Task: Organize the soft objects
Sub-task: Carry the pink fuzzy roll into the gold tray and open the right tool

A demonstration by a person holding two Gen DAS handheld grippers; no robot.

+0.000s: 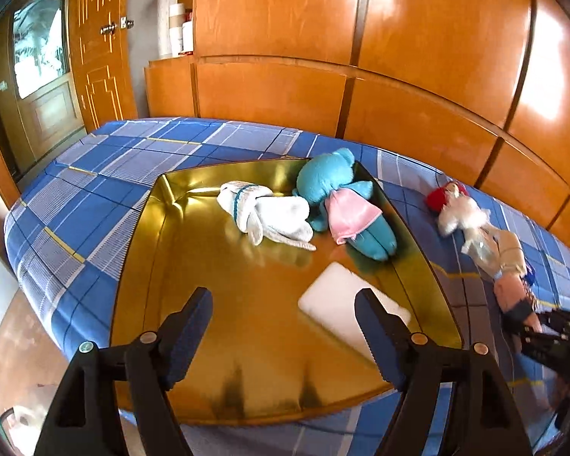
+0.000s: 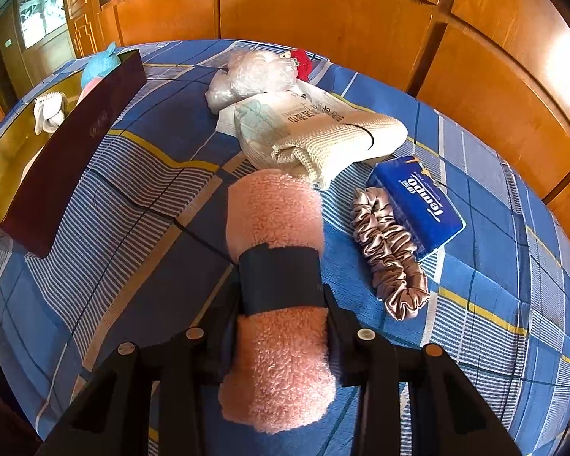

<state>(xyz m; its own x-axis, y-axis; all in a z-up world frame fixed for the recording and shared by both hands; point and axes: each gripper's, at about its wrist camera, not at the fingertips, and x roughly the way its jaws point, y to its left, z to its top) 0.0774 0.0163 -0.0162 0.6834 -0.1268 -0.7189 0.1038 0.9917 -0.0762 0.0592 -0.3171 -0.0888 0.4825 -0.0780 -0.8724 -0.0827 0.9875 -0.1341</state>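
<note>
**Left claw empty over the tray, right claw gripping the pink towel roll**

Left wrist view: the left claw (image 1: 285, 323) is spread apart with nothing between its jaws, above a gold tray (image 1: 224, 326) on the blue checked bed (image 1: 87, 197). At the tray's far end lie a white bunny (image 1: 273, 216) and a teal bear in a pink skirt (image 1: 338, 201); a white pad (image 1: 334, 304) lies nearer, lower right of centre.

Only the right wrist view shows the right claw (image 2: 281, 323) clenched on a rolled pink towel (image 2: 277, 220) with a dark band, lower centre. To its right lie a satin scrunchie (image 2: 387, 250) and a blue tissue pack (image 2: 418, 201), touching. Above sit a beige knit cloth (image 2: 342, 140) and a plastic-wrapped doll (image 2: 262, 72). The tray's dark wall (image 2: 76, 152) runs along the left.
</note>
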